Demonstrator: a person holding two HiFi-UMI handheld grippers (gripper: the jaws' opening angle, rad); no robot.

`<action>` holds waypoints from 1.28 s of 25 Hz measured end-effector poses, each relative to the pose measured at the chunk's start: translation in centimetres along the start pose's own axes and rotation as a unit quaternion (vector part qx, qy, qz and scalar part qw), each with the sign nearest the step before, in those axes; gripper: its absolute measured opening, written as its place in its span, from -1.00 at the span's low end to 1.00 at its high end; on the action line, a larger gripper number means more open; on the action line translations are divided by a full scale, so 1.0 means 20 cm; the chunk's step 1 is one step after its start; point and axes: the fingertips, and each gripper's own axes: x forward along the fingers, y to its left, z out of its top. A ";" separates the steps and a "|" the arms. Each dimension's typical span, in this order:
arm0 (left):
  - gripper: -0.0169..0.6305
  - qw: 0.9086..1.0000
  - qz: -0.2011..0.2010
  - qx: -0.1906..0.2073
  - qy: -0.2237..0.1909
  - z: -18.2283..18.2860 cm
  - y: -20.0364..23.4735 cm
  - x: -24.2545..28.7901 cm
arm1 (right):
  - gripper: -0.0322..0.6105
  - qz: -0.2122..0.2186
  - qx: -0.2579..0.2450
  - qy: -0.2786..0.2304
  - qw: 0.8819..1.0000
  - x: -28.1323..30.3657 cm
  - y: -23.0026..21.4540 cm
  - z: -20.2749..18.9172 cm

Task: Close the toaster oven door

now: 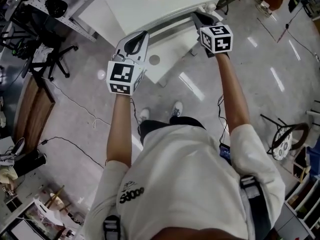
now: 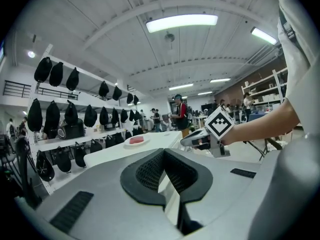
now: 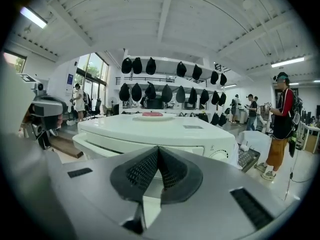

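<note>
Head view shows the white toaster oven [image 1: 165, 6] just ahead of both raised tools. Left gripper [image 2: 164, 156] and right gripper [image 3: 159, 154] are each pinched together, holding nothing. I'd push the door [image 3: 115, 145] with the closed tips, squarely and evenly, until it seats.

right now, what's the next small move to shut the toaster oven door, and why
Probably ease the right hand-held gripper forward against the upper edge of the door. A dark gap under the top of the toaster oven suggests the door is ajar. That hand-held gripper, jaws together and empty, faces it without touching.
</note>
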 end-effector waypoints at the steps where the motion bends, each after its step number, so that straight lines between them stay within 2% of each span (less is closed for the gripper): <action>1: -0.90 1.000 0.002 0.000 0.000 0.00 0.01 -0.01 | -0.87 -0.003 0.003 0.002 1.000 0.01 0.00 0.01; 3: -0.89 1.000 0.005 -0.001 0.000 0.00 0.03 -0.04 | -0.87 -0.007 0.003 0.005 1.000 0.01 0.02 0.01; 7: -0.89 1.000 0.005 0.000 -0.002 0.01 0.07 -0.08 | -0.87 -0.022 -0.029 0.015 0.999 0.00 0.04 0.03; 14: -0.89 1.000 -0.024 -0.003 -0.016 0.08 0.07 -0.08 | -0.87 -0.052 0.003 -0.011 0.999 -0.22 0.04 0.19; 17: -0.89 0.998 -0.051 0.001 -0.022 0.11 0.03 -0.06 | -0.87 -0.075 0.002 -0.014 0.997 -0.37 0.04 0.24; 23: -0.90 0.992 -0.123 0.015 -0.039 0.21 -0.09 0.00 | -0.87 -0.151 -0.035 -0.002 0.988 -0.73 0.09 0.29; 29: -0.89 0.978 -0.195 0.029 -0.072 0.39 -0.22 -0.05 | -0.87 -0.225 -0.045 0.005 0.973 -1.11 0.21 0.38; 32: -0.89 0.970 -0.225 0.055 -0.079 0.45 -0.28 -0.13 | -0.87 -0.262 -0.036 0.001 0.964 -1.28 0.31 0.39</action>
